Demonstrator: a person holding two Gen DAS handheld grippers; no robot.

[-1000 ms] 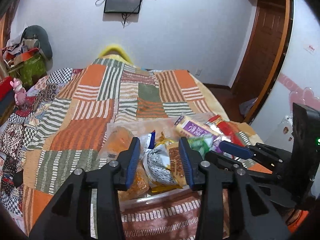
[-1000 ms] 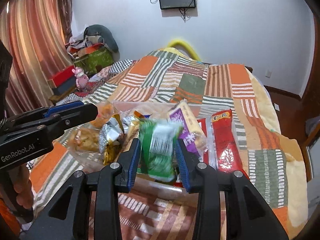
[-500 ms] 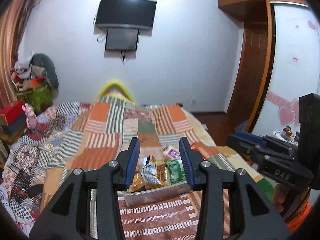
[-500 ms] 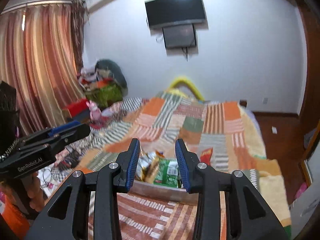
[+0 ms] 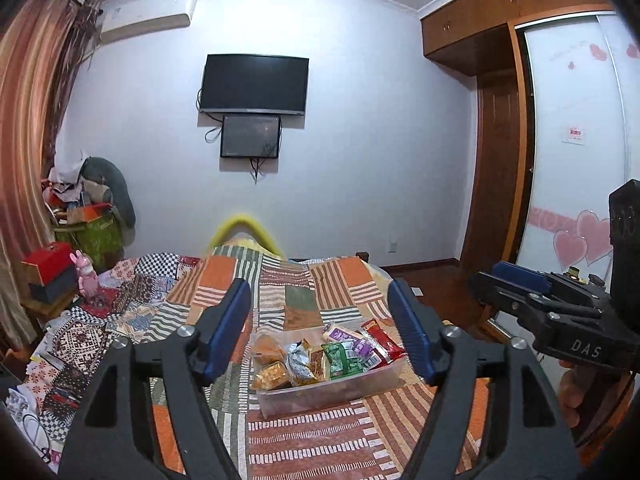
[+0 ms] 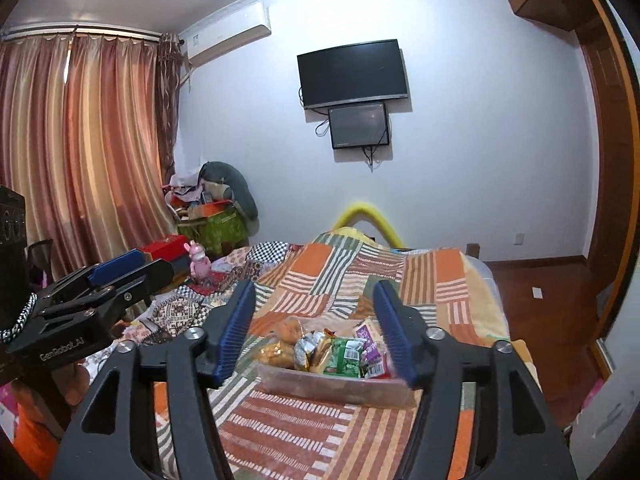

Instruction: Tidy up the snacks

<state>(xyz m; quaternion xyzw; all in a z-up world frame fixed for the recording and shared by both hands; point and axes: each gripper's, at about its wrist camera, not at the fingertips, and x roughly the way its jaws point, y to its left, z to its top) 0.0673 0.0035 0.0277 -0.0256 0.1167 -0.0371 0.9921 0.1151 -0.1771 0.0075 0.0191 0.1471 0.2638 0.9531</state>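
I am holding my left tool (image 5: 320, 332) and right tool (image 6: 316, 332), jaws just opening (both empty), above the snack bin (image 5: 332, 394) on the bed (image 5: 304, 440).

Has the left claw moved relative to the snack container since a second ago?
Yes. The left claw has pulled up and back from the snack container, which now looks small between its jaws. Those have just been opening, nothing between them.

Snack packets (image 5: 325, 358) in bin (image 5: 328, 394), bin on bed (image 5: 304, 440).
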